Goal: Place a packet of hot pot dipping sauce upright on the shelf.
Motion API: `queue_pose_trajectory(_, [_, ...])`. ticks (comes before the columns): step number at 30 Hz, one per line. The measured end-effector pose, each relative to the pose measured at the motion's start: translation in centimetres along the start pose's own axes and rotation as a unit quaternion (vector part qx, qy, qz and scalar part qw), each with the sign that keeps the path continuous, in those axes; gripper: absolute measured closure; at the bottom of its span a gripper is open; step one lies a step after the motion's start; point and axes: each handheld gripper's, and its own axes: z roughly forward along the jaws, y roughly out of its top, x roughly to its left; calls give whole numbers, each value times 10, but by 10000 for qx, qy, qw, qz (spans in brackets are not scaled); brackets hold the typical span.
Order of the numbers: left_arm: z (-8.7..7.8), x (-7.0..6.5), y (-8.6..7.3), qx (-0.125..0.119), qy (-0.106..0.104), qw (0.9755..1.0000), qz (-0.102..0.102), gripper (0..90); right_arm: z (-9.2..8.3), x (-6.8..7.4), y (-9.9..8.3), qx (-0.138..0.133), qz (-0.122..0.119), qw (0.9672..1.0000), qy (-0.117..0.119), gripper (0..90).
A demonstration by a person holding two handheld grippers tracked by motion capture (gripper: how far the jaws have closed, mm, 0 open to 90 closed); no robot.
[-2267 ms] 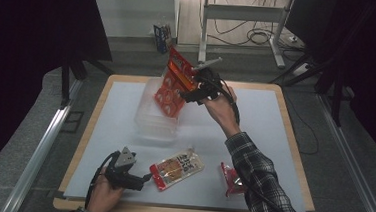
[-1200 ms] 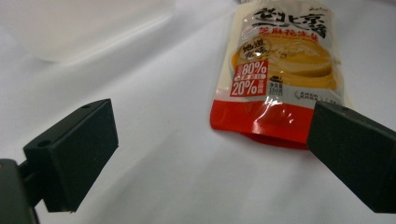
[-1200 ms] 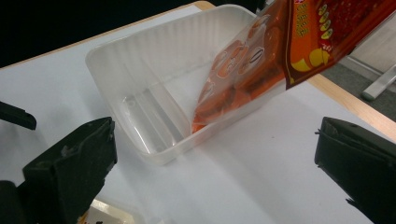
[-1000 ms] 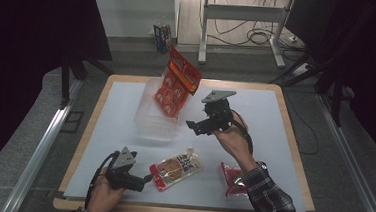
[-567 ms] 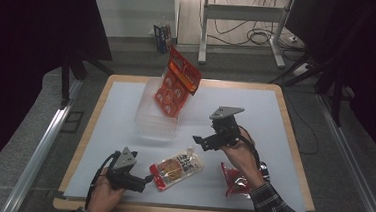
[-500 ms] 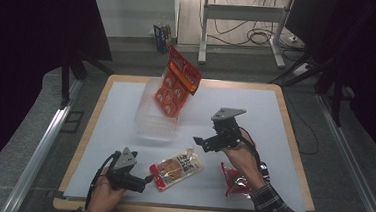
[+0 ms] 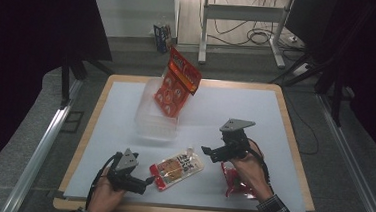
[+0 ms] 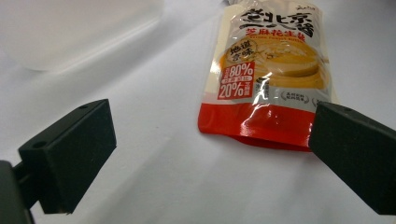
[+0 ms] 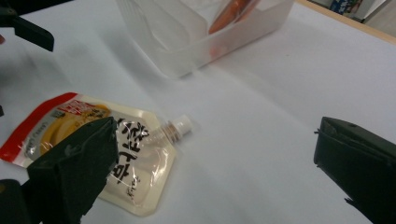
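Observation:
A cream and red spouted pouch (image 7: 176, 167) lies flat near the table's front edge. My left gripper (image 7: 139, 183) rests on the table just left of it, open, and in the left gripper view the pouch (image 8: 271, 70) lies ahead of the open left gripper (image 8: 210, 144), towards its right jaw. My right gripper (image 7: 212, 153) hovers just right of the pouch, open and empty. In the right gripper view the pouch (image 9: 137, 158) and its clear cap (image 9: 180, 125) lie between the wide jaws of the right gripper (image 9: 215, 158). A red snack bag (image 7: 177, 82) stands in a clear container (image 7: 152, 126).
A small red packet (image 7: 231, 181) lies under my right hand near the front right. The clear container (image 9: 187, 60) sits beyond the pouch, and its corner (image 8: 70, 28) shows at the upper left of the left gripper view. A wooden rim (image 7: 293, 143) borders the white table.
My right gripper let go of the red snack bag, which stays standing in the container, and came down toward the front beside the pouch. The left gripper has not moved.

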Motion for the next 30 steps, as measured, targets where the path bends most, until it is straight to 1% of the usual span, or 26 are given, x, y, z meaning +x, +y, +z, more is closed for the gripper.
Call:
queue_pose_trajectory(3, [1, -4, 1, 4, 3, 9999, 112, 10, -4, 2, -8, 17, 38, 10000, -2, 0])
queue_pose_trajectory(6, [2, -6, 2, 20, 9, 9999, 132, 10, -7, 3, -12, 8, 53, 10000, 5, 0])
queue_pose_trajectory(7, [2, -7, 3, 43, 27, 9999, 114, 10, -9, 4, -14, -6, 62, 10000, 2, 0])
queue_pose_trajectory(8, [3, -9, 4, 75, 85, 9999, 39, 10, -14, 5, -18, -36, 64, 10000, -52, 0])
queue_pose_trajectory(9, [3, -9, 4, 75, 85, 9999, 39, 9, -16, 5, -20, -44, 53, 9999, -91, 0])
queue_pose_trajectory(10, [3, -10, 5, 79, 83, 9999, -7, 9, -16, 5, -20, -44, 53, 9999, -91, 0])
queue_pose_trajectory(11, [3, -10, 6, 75, 71, 9999, -39, 7, -18, 5, -22, -43, 31, 9999, -149, 0])
queue_pose_trajectory(13, [2, -11, 8, 5, 30, 9999, -102, 6, -24, 3, -27, -57, 58, 9997, -233, 0])
queue_pose_trajectory(15, [2, -13, 9, -36, -44, 9999, -104, 4, -28, 1, -31, -71, 123, 9995, -272, 0])
queue_pose_trajectory(16, [2, -13, 9, -36, -44, 9999, -104, 5, -28, 1, -31, -71, 123, 9995, -272, 0])
queue_pose_trajectory(18, [2, -16, 12, -70, -64, 9999, -88, 13, -34, 0, -38, -43, 180, 9992, -354, 0])
queue_pose_trajectory(20, [2, -17, 13, -67, -71, 9999, -71, 32, -35, -1, -40, -42, 207, 9991, -369, 0])
queue_pose_trajectory(22, [2, -20, 15, -68, -48, 10000, 4, 39, -38, -1, -46, -14, 260, 9988, -421, 0])
queue_pose_trajectory(23, [2, -23, 16, -68, -81, 9999, 93, 53, -41, -2, -52, 41, 288, 9983, -509, 1])
queue_pose_trajectory(24, [2, -23, 16, -68, -81, 9999, 93, 66, -41, -2, -52, 41, 288, 9983, -509, 1])
queue_pose_trajectory(25, [2, -24, 17, -67, -98, 9998, 134, 66, -42, -2, -55, 80, 302, 9978, -578, 2])
queue_pose_trajectory(26, [1, -26, 18, -85, -126, 9997, 211, 85, -46, -2, -61, 124, 308, 9969, -706, 5])
queue_pose_trajectory(28, [1, -27, 19, -134, -204, 9994, 258, 122, -49, -2, -66, 130, 338, 9966, -746, 5])
queue_pose_trajectory(30, [1, -28, 19, -143, -224, 9992, 293, 156, -51, -2, -68, 145, 342, 9962, -790, 5])
